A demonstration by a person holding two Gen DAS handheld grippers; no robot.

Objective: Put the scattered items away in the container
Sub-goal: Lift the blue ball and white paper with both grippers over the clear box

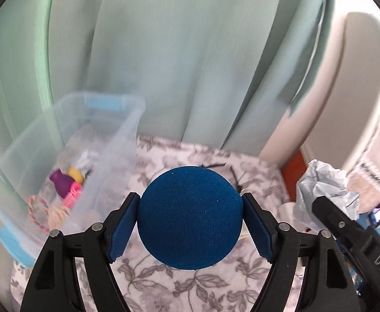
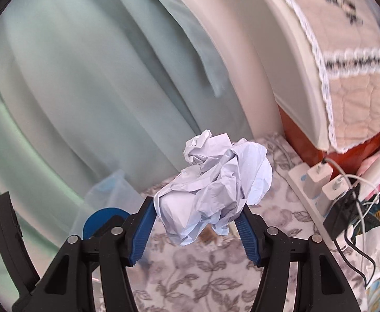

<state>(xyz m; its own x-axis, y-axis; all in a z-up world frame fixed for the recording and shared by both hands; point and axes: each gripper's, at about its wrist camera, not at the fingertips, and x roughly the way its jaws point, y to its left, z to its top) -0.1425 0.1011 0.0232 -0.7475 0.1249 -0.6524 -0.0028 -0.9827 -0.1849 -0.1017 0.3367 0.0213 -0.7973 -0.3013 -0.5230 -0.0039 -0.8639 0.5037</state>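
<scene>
A round dark-blue foam ball (image 1: 190, 218) is pinched between the blue pads of the left gripper (image 1: 190, 223), above a grey floral cloth (image 1: 216, 286). A crumpled ball of pale paper (image 2: 213, 189) is clamped in the right gripper (image 2: 196, 226). The clear plastic storage box (image 1: 127, 140), to the left, already holds small colourful toys (image 1: 65, 184). Both held items are judged still to be dropped in.

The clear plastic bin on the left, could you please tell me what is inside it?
Inside the bin: a purple toy, a yellow piece, something pink and a rope ring. Blur and the near wall hide the rest.
</scene>
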